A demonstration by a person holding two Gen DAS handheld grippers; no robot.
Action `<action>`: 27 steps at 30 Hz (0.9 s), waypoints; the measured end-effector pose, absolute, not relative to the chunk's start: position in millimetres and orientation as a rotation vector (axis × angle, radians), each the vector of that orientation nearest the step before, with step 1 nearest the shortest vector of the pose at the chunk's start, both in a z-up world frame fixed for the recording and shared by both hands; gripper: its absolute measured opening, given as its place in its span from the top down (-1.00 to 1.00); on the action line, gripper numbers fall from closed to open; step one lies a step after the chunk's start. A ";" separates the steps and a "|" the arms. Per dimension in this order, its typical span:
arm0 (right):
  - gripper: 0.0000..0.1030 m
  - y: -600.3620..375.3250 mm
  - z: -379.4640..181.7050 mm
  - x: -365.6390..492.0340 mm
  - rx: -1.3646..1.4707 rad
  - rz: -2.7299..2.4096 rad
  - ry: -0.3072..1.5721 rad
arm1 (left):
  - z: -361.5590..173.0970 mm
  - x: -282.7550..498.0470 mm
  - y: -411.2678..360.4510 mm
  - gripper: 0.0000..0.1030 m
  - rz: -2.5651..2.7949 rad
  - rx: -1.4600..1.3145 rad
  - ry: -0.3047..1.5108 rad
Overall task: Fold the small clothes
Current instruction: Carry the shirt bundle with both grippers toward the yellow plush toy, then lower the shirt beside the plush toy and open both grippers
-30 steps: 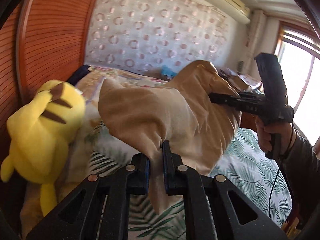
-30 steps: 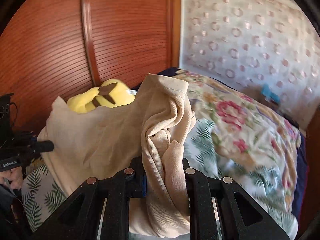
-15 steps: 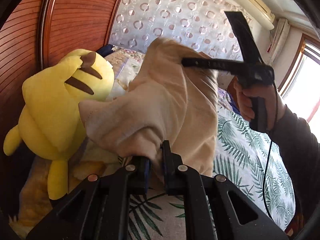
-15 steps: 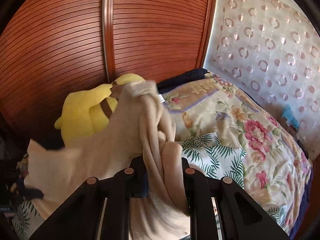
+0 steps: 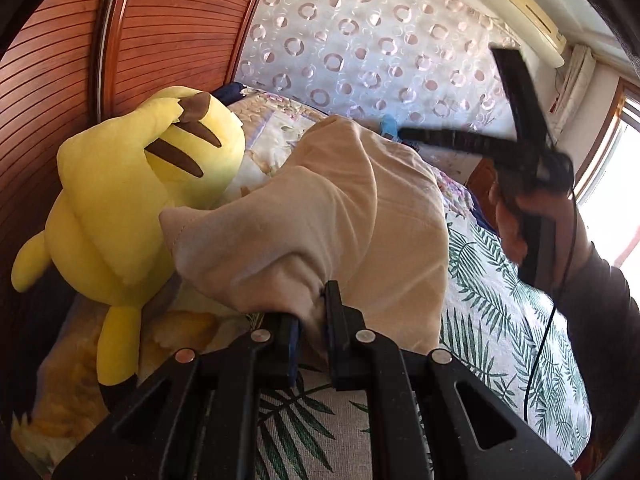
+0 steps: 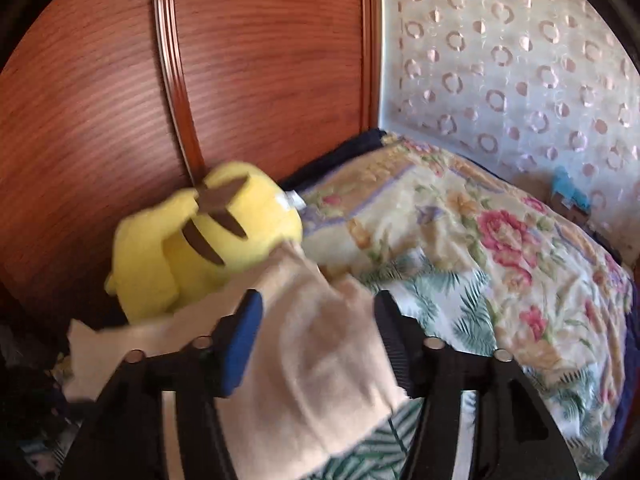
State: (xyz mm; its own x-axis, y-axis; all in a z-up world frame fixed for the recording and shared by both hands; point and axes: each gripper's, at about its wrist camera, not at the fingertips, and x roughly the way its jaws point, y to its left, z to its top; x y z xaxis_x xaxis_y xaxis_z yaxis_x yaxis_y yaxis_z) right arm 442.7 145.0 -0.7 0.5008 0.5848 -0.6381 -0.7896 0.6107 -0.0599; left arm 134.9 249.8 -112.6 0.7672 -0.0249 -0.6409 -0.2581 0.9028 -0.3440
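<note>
Nearest the left wrist camera, the left tongs [image 5: 311,338] were closed almost fully on a bunched fold of the beige garment [image 5: 344,232], with only the cloth parting their tips. From that pinch the garment rose and spread over the bed, its far edge draped toward the right and a loose corner jutting left toward the yellow plush toy [image 5: 132,208]. The cloth lay on the palm-leaf sheet [image 5: 500,320], which showed beside and below it.

In the right wrist view, the right tongs [image 6: 316,344] stood wide apart, the blue-padded finger on the left and the ribbed black finger on the right. The beige garment [image 6: 316,376] sat in the gap between them, blurred, and I cannot tell whether either finger touched it; nothing was clamped. From the left camera, the right tongs [image 5: 408,133] appeared blurred above the garment's far side, held by the right hand [image 5: 520,224].

Just beyond the garment the plush toy [image 6: 200,240] leaned against the reddish wooden panel [image 6: 260,60]. Farther right lay a floral quilt [image 6: 480,240], and behind it hung a pale curtain with ring patterns [image 6: 520,60]. An air conditioner [image 5: 528,12] sat high on the far wall.
</note>
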 end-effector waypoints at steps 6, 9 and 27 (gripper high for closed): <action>-0.35 123.1 -37.8 456.6 -0.276 0.722 0.731 | -112.8 133.6 246.9 0.78 0.146 -0.406 0.700; -0.51 124.8 -46.0 466.1 -0.216 0.702 0.784 | -113.0 133.5 246.7 0.78 0.151 -0.404 0.705; 0.28 150.1 -52.0 506.4 -0.187 0.783 0.773 | -100.8 115.7 238.6 0.40 0.223 -0.337 0.674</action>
